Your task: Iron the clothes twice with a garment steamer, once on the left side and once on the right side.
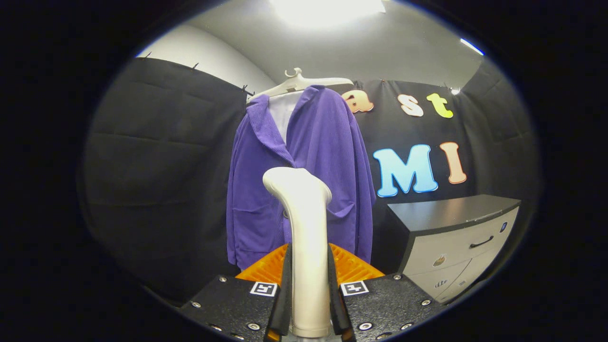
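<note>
The gripper (308,285) is clenched on the handle of a white garment steamer (304,228), with both fingers pressed against its sides so that the handle stands upright between them. The steamer's rounded head bends over at the top and points ahead at a purple jacket (323,156). That jacket hangs just beyond the fingers on a white hanger (297,83) (a pale lining or shirt shows at the open collar), and its front faces the gripper, with 2 pockets low on the cloth, 1 on each side of the steamer's neck. The steamer's head overlaps the middle of the jacket's front in this view; whether it touches the cloth cannot be told. To the right of the jacket, near the black cloth wall, stands a cabinet (456,247) with a dark top and pale drawers.
</note>
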A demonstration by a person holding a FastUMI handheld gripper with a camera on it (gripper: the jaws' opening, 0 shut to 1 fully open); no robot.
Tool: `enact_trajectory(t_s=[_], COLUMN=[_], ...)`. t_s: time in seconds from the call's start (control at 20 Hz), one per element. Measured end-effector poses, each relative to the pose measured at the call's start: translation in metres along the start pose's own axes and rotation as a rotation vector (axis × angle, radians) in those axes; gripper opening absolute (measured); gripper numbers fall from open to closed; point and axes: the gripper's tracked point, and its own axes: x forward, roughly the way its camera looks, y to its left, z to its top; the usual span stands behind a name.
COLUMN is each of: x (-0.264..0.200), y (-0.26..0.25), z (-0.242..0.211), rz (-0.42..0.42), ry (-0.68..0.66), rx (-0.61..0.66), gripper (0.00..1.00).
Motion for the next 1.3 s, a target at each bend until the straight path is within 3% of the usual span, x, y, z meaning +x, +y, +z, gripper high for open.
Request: enact_trajectory(t_s=[0.65, 1.1, 1.3], x=[0.049, 0.116, 0.145], y=[0.051, 0.088, 0.095], z=[0.148, 0.177, 0.159], rz=[0.074, 0.067, 0.059], ry=[-0.247, -0.258, -0.200], rx=[-0.008, -0.038, -0.083], gripper=[0.34, 0.34, 0.34])
